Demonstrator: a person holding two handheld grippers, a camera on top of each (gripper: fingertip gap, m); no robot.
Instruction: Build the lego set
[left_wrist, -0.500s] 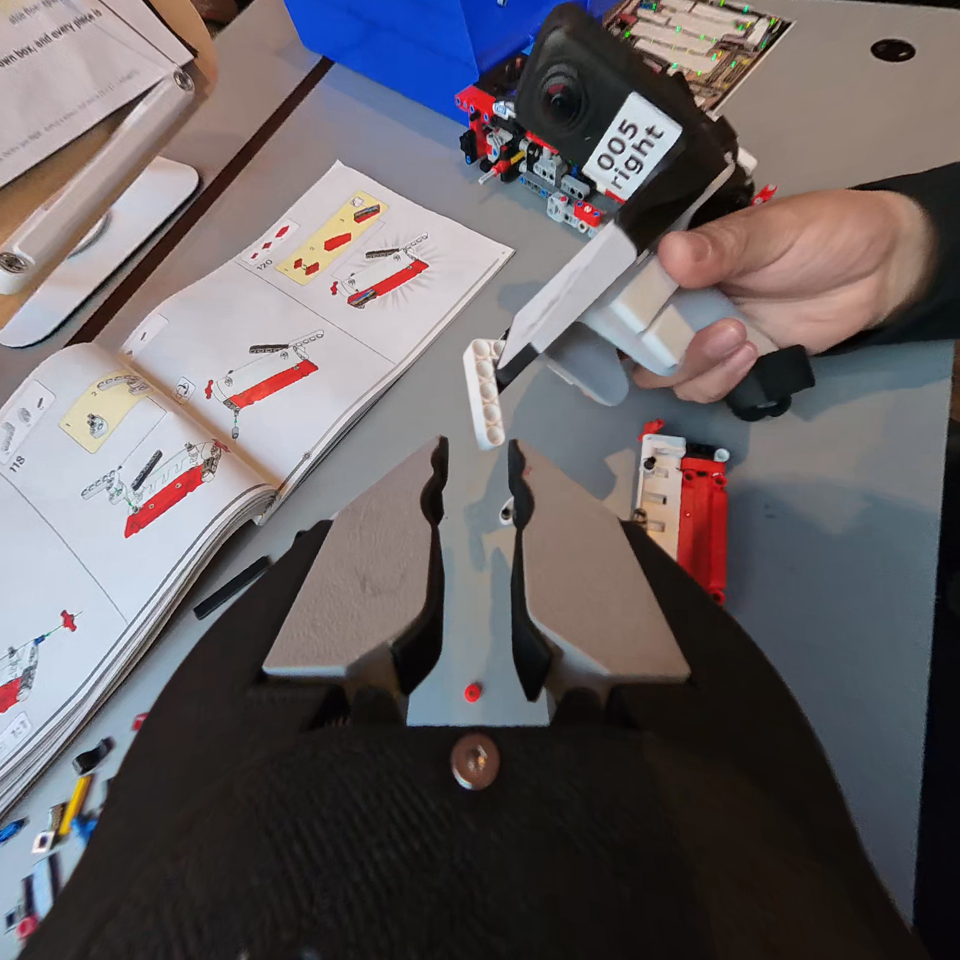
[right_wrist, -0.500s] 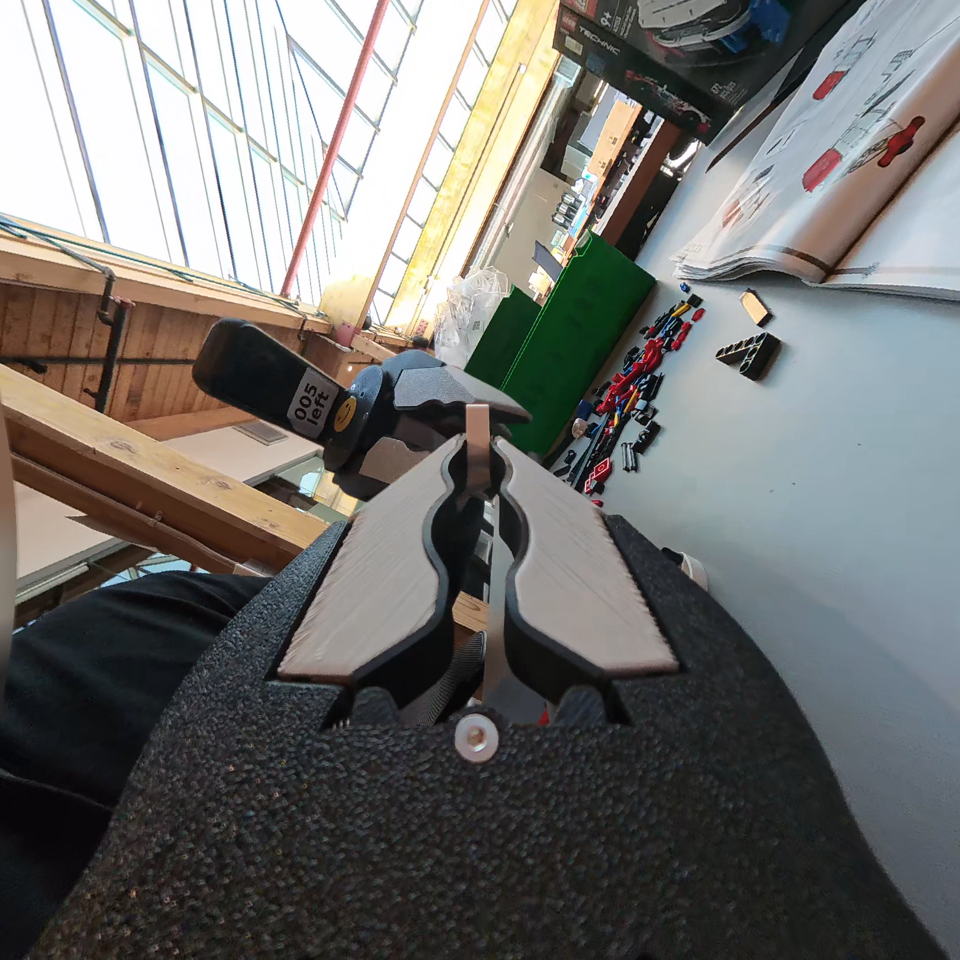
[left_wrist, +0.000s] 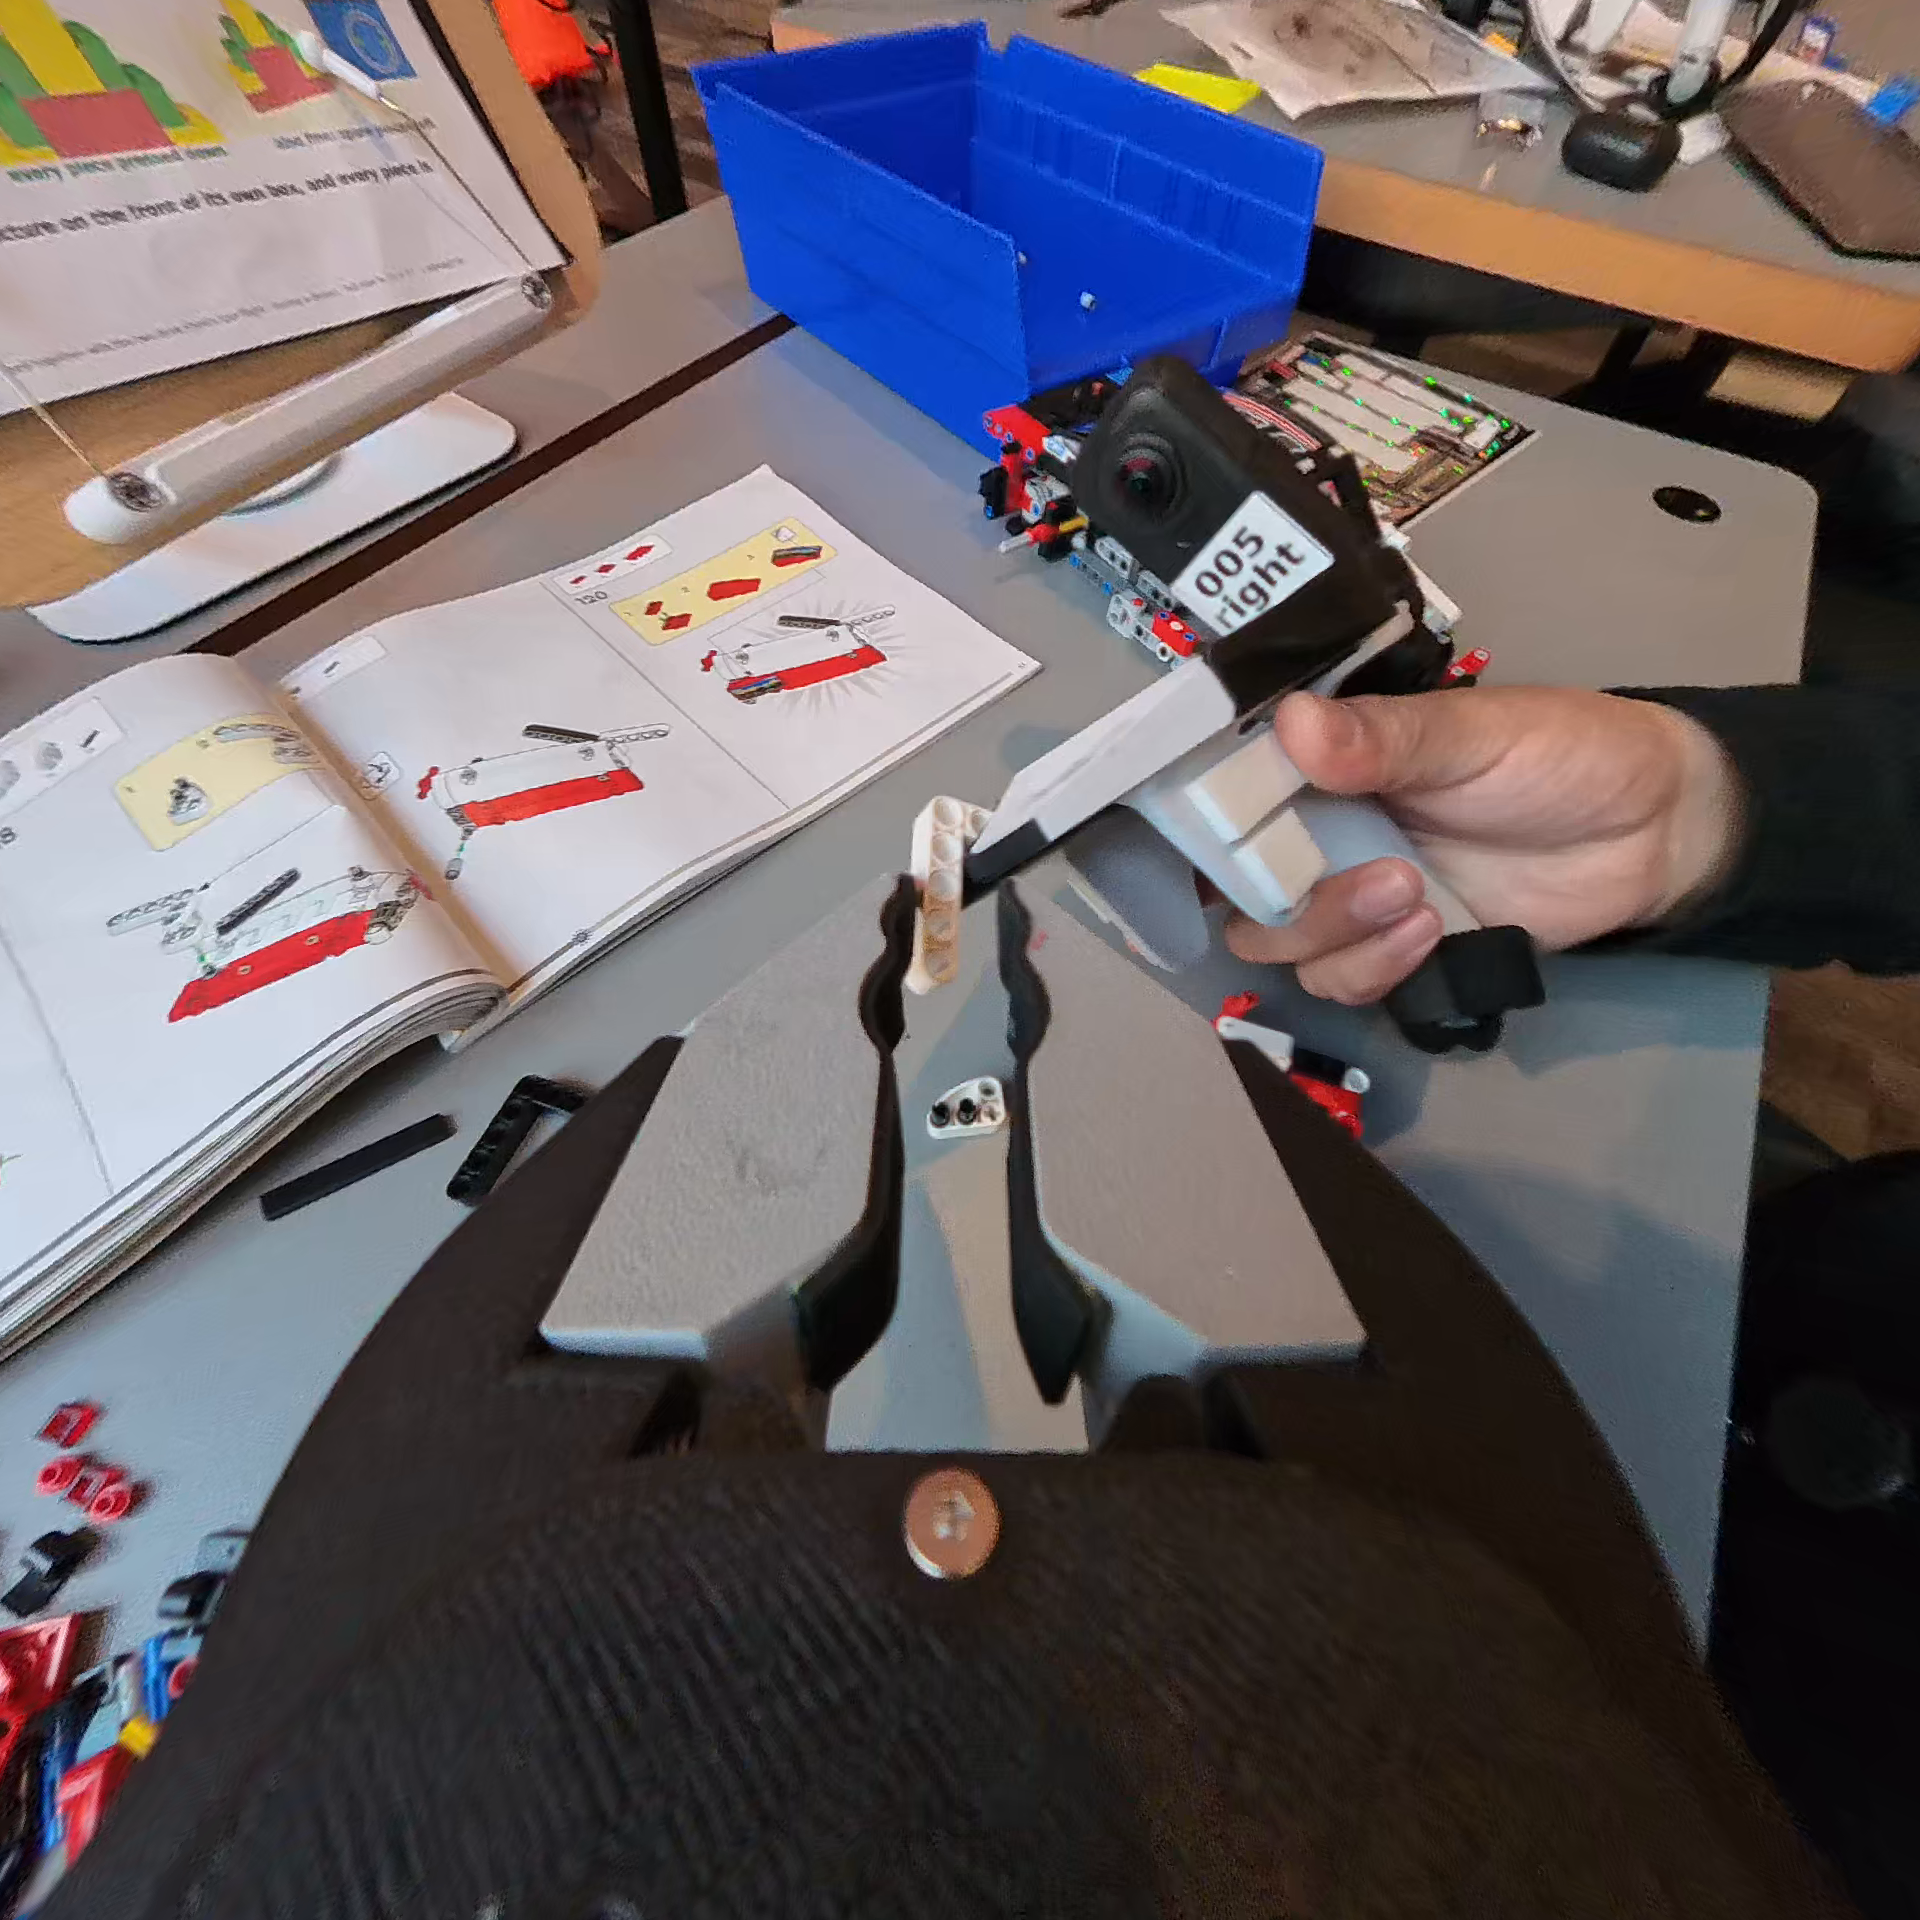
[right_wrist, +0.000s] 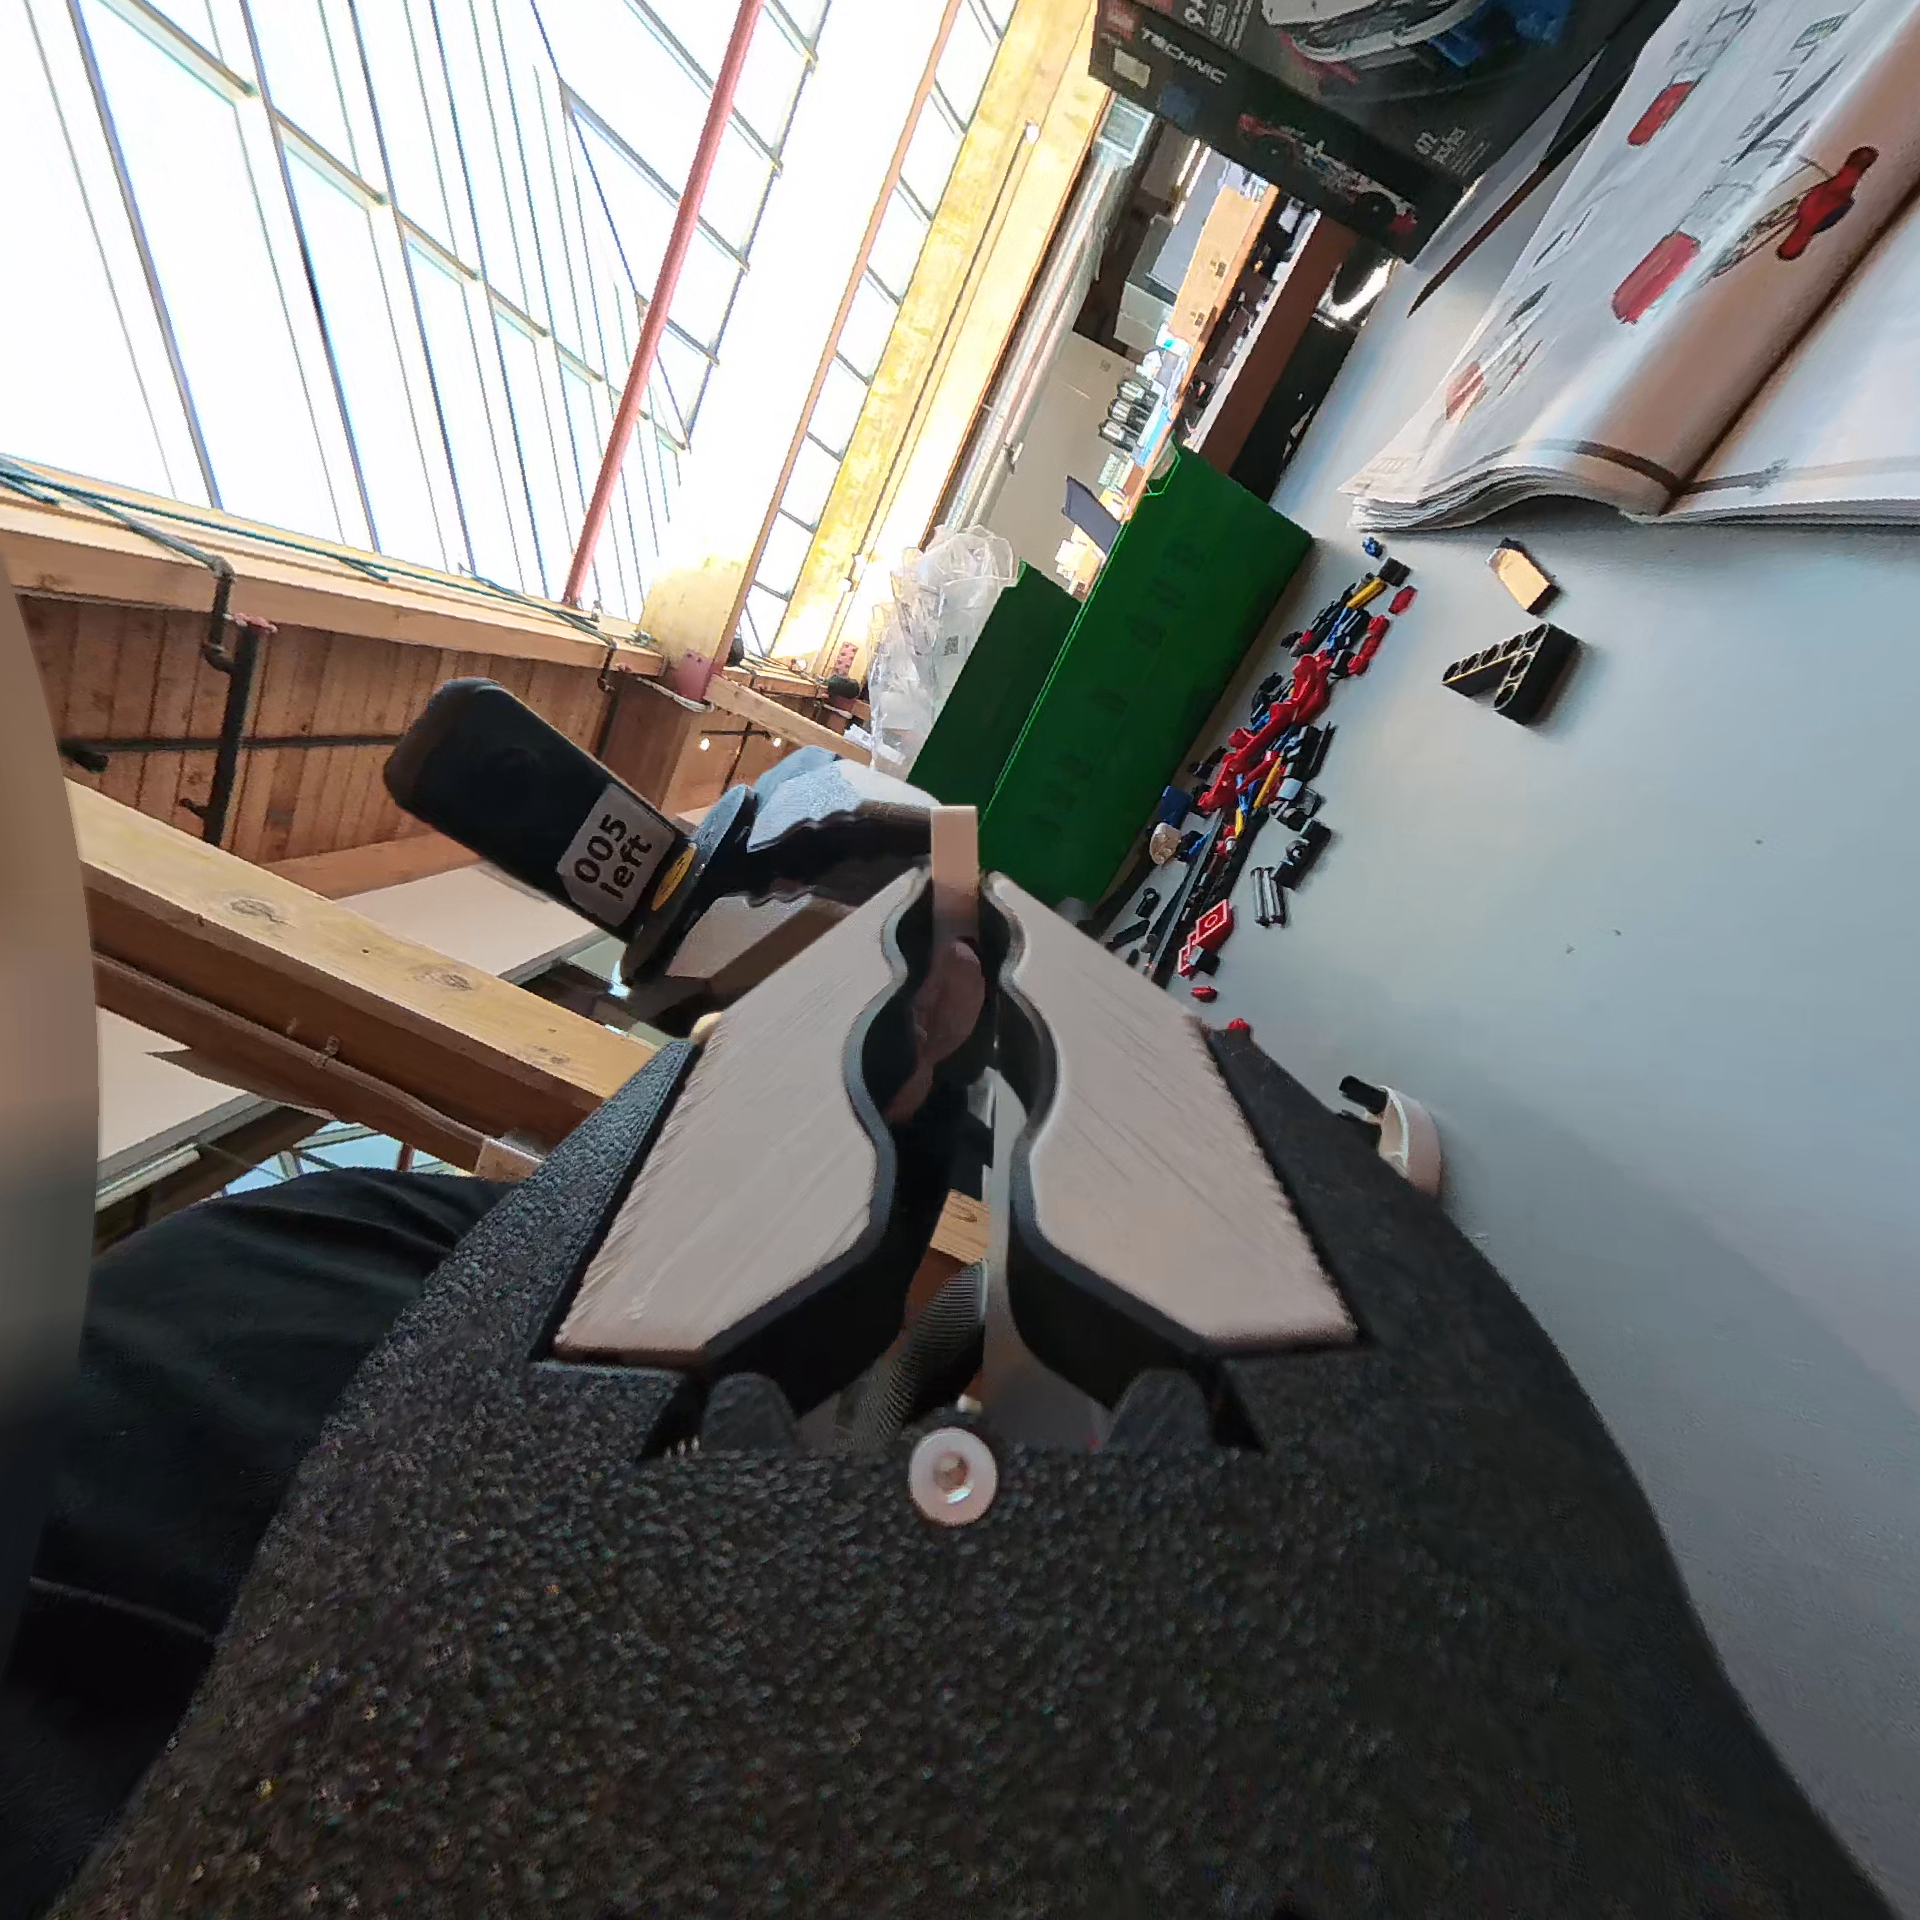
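A person's hand (left_wrist: 1496, 831) holds the right gripper (left_wrist: 982, 857) above a grey surface (left_wrist: 1558, 1195), its fingers clamped on a white beam (left_wrist: 940, 894) that stands nearly upright. The beam's lower end sits between the parted fingers of the left gripper (left_wrist: 951, 935), which grips nothing. Left of the beam lies an open instruction booklet (left_wrist: 499, 831); beyond it stands a blue bin (left_wrist: 997, 218) with a part-built model (left_wrist: 1081, 520) at its foot. Below the beam a small white piece (left_wrist: 966, 1110) lies on the surface.
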